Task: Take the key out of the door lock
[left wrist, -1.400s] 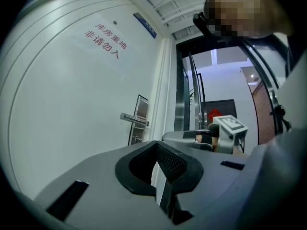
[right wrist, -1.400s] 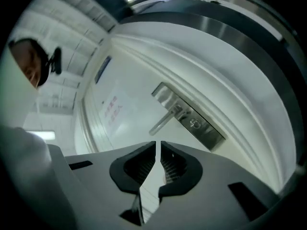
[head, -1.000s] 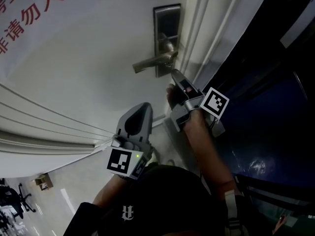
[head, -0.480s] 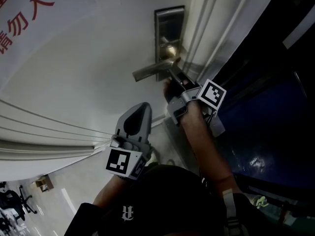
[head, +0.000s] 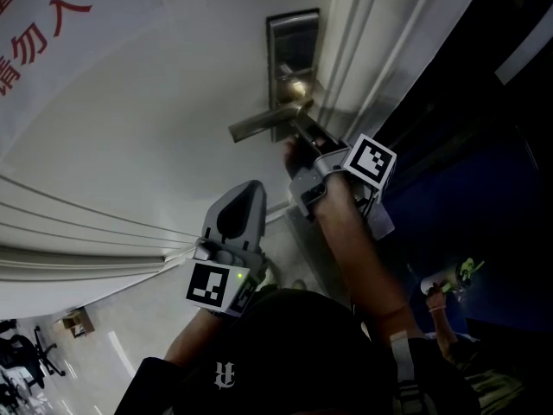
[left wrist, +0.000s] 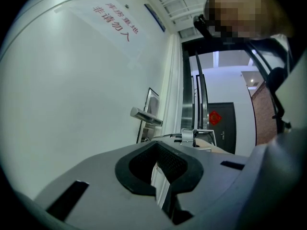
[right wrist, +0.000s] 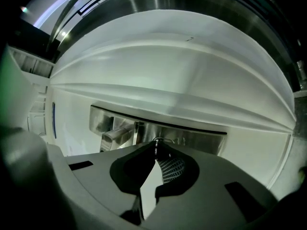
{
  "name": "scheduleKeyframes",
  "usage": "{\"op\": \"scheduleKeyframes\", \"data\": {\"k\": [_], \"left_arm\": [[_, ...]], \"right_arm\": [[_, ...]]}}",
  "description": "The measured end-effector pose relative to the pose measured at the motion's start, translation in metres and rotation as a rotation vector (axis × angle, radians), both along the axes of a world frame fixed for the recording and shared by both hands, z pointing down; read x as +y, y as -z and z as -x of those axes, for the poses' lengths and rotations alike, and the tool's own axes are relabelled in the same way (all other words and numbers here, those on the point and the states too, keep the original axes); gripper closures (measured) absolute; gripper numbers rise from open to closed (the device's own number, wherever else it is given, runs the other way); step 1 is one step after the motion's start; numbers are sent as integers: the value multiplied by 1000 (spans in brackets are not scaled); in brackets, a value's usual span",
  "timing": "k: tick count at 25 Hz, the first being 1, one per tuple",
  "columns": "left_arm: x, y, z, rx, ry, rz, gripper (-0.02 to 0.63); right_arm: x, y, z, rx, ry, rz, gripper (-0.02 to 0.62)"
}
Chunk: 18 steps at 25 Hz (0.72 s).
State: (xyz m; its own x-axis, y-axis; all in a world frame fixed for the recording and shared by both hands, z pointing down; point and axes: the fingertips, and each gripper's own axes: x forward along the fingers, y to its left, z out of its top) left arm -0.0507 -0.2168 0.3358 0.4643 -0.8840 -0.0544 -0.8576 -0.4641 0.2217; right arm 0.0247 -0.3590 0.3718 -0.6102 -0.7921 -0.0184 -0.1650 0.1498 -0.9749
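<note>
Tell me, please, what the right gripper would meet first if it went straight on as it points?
Probably the steel lock plate, right behind the key the right gripper pinches; depth is unclear.

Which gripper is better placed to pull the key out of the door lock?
Right. The right gripper is at the lock plate, jaws closed on the key; the left gripper hangs back from the door, shut and empty.

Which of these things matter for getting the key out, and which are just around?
In the job: key, lock plate, right gripper shut on the key.
Just around: door handle, left gripper shut and empty, red-lettered sign, box on floor.
</note>
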Motion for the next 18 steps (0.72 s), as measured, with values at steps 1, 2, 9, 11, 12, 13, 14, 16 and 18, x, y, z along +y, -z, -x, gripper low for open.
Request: {"op": "scheduleKeyframes", "data": {"k": [1,2,9,11,12,13,14,16,18], "left_arm": [[0,0,0,0,1,-1,600],[1,1,-1,0,1,-2,600],[0,3,2,-1,10,-4,600],[-1,2,4,-1,13,-3,600],[-2,2,4,-2,13,-2,600],[-2,2,4,-1,12,-2,600],[-3,1,3,0,9,-1,600],[-3,1,0,1,-2,0,600],[-4,0,-3,1,-13,2,600]], "right_arm": [[0,0,0,-3,3,5,574],[0,0,1,-6,7,11,574],[3,0,0,-33,13,48,575],[2,-1,0,-76,18,74,575],[2,-1,1,-101,23,88,575],[3,-1,1,-123,29,98,575],[5,-1,0,-137,35,102,575],[13,-1,-5,-129,40,90,575],[19,-2,-9,-95,39,70,575]]}}
